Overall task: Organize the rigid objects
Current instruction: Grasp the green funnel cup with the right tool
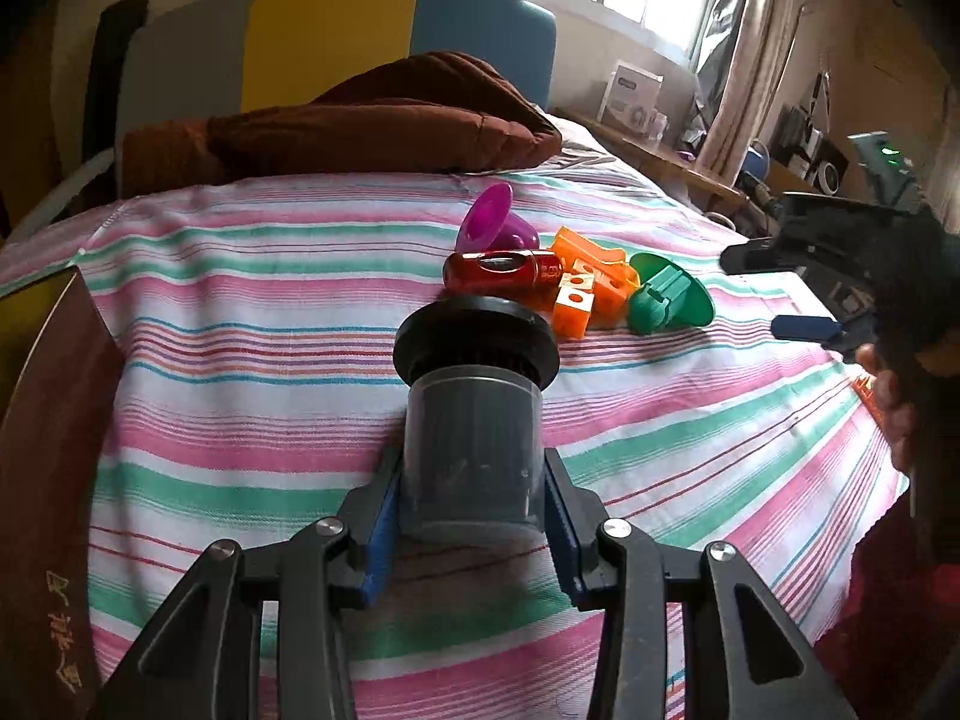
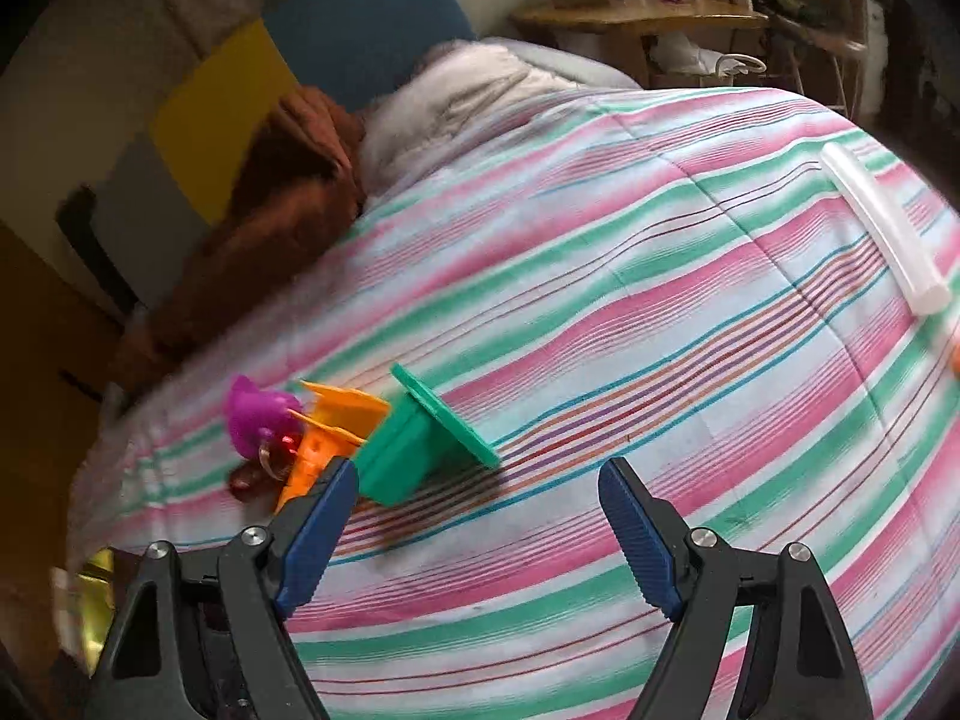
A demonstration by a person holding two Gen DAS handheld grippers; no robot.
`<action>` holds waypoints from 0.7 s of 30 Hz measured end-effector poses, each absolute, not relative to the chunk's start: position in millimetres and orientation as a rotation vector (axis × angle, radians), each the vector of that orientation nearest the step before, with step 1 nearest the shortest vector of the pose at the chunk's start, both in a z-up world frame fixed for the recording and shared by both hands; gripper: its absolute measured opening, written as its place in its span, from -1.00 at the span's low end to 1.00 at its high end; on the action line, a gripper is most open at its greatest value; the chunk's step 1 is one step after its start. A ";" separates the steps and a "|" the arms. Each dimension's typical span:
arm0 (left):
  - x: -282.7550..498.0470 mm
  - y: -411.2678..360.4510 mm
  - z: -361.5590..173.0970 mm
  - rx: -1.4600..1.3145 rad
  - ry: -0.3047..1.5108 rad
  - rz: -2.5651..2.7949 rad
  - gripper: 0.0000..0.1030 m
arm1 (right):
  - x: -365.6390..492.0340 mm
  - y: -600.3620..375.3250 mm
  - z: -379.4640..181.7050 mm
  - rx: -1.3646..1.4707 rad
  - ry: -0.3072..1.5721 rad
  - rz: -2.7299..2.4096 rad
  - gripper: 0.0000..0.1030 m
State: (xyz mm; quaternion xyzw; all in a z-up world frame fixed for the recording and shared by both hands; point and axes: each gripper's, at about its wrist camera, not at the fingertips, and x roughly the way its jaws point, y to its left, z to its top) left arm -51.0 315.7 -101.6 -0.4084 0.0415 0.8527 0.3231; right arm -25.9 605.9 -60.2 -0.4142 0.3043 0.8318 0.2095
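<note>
Left tongs (image 1: 474, 516) clamp dark cylinder (image 1: 473, 414), toy pile (image 1: 576, 282) ahead.

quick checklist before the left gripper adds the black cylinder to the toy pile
1. Left gripper grip: fingers close on both sides of the black cylinder: ok.
2. Cylinder fully clear of the sheet: cannot tell.
3. Pile in sight ahead: red piece, purple funnel, orange blocks, green funnel grouped together: ok.
4. Bare sheet in front of the pile for a drop spot: ok.
5. Right gripper open, holding nothing: ok.
6. Right gripper out of the path: cannot tell; it sits close to the green funnel.
</note>
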 end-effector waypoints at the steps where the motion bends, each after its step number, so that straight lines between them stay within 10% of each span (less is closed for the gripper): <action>1: -49.8 315.9 -101.8 -1.069 0.111 2.240 -0.18 | -31.2 608.0 -60.6 -1.154 0.846 2.324 0.61; 21: -50.5 316.6 -103.1 -1.066 0.107 2.242 -0.18 | -26.0 652.5 -68.5 -1.065 0.925 2.258 0.58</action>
